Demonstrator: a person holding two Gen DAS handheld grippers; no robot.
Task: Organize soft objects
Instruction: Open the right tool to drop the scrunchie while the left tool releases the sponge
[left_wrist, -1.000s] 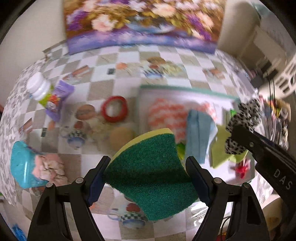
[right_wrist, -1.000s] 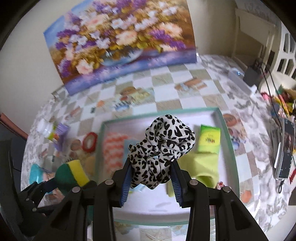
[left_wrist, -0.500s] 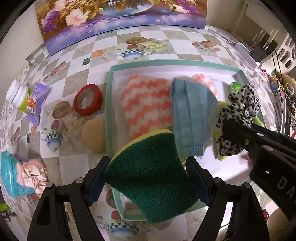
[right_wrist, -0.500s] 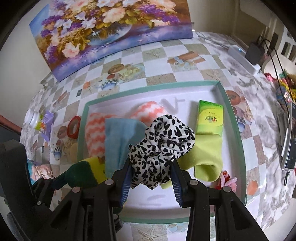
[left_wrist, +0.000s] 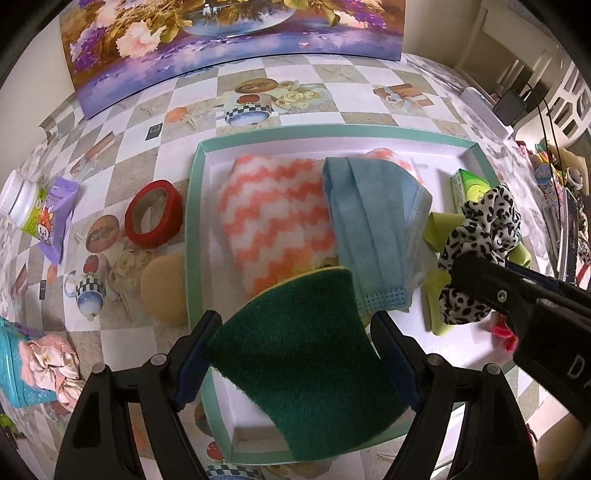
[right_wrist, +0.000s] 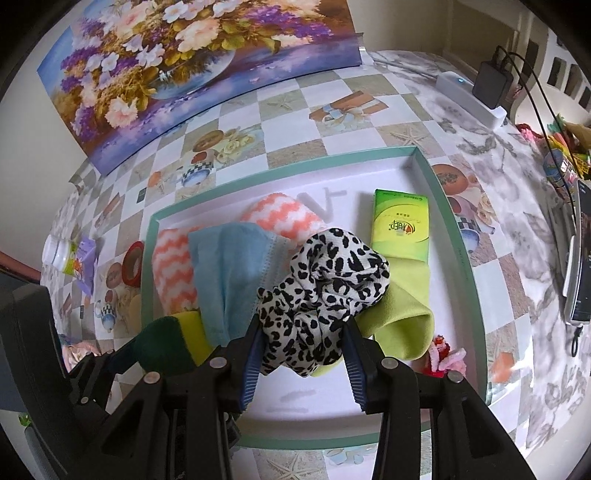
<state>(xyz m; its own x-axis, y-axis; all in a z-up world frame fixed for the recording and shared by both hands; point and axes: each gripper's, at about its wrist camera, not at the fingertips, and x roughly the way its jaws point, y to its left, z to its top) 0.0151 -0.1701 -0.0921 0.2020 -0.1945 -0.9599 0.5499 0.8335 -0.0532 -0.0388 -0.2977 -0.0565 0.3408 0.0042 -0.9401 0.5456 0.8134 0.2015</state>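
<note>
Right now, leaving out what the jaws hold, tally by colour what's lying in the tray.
Orange-and-white: 1, the chevron cloth, partly under the mask
Blue: 1, the face mask
Lime green: 2, the tissue pack and the sock
Pink-red: 1, the hair tie
Total: 5

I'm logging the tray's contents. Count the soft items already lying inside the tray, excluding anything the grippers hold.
5 visible: chevron cloth at left, blue face mask overlapping it, lime sock right of centre, green tissue pack behind it, pink-red hair tie at front right. More may hide beneath.
</note>
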